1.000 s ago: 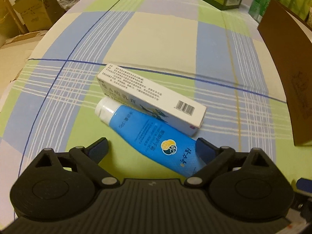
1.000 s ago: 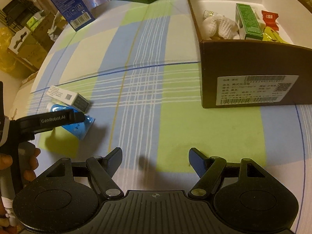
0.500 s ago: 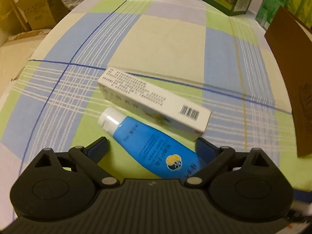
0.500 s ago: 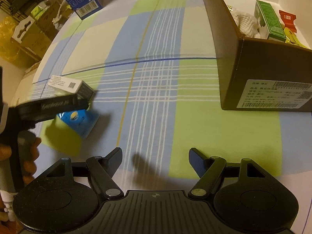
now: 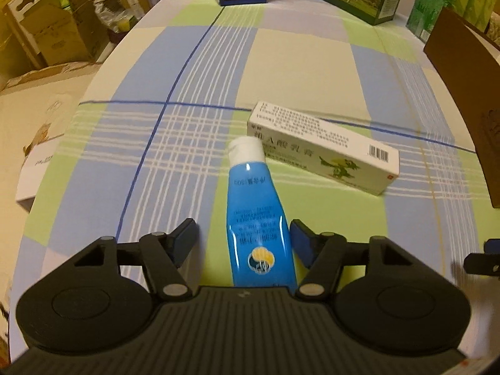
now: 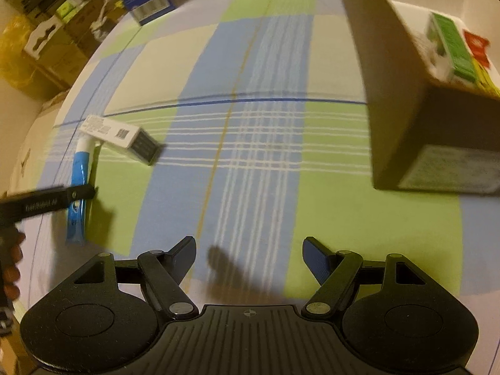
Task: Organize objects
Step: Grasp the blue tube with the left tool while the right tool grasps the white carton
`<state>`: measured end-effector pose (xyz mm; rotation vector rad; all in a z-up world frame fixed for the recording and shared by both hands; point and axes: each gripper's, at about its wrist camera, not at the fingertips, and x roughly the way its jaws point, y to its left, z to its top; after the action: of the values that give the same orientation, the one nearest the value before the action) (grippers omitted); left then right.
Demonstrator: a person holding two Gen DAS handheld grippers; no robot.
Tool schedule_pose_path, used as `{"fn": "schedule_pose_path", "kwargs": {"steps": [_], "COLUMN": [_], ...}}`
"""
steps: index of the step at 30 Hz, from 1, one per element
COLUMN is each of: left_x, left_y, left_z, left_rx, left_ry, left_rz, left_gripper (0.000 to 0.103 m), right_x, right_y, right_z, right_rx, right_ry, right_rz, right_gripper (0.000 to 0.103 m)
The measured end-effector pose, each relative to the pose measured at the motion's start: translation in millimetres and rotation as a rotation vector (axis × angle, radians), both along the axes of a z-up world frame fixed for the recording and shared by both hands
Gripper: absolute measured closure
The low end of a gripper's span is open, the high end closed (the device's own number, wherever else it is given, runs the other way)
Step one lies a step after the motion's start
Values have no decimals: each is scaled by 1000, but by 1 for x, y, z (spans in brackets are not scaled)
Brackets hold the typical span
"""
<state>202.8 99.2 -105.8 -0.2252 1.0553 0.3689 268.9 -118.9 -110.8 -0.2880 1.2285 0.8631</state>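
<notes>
The left gripper (image 5: 243,237) has its jaws apart around the blue tube (image 5: 257,215), which lies flat on the checked cloth (image 5: 187,156), its cap touching the white carton (image 5: 322,147). Best to close squarely on the tube's body — not the cap. The right gripper (image 6: 248,256) hovers spread and empty, level, near the brown box (image 6: 406,109).

A tube (image 5: 257,215) lies on the tablecloth (image 5: 300,65), its cap touching a carton (image 5: 322,147) behind it; a cardboard box (image 6: 415,115) sits well right.
</notes>
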Motion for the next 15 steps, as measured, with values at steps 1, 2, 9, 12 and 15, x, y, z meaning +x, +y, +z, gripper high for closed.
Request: {"fn": "schedule_pose_path", "kwargs": {"steps": [1,2,9,12,15], "left_x": [3,6,13,8,3], "left_y": [1,2,5,7,11], "left_z": [-1,-1,-1,-1,0], "left_rx": [3,9,21,17,14], "left_ry": [-5,-8,-26,-25,-22], "left_rz": [-11,-21,-72,-60,-43], "left_gripper": [43,44,66,66,66], "right_x": [-2,-4,-11,-18,-27], "right_y": [5,9,50,71,96], "right_z": [-1,-2,-5,-2,3], "right_rx": [-4,-7,6,44,81], "right_ry": [-12,-27,-109,-163,-230], "right_rz": [20,38,159,228,322], "right_gripper": [31,31,31,31,31]}}
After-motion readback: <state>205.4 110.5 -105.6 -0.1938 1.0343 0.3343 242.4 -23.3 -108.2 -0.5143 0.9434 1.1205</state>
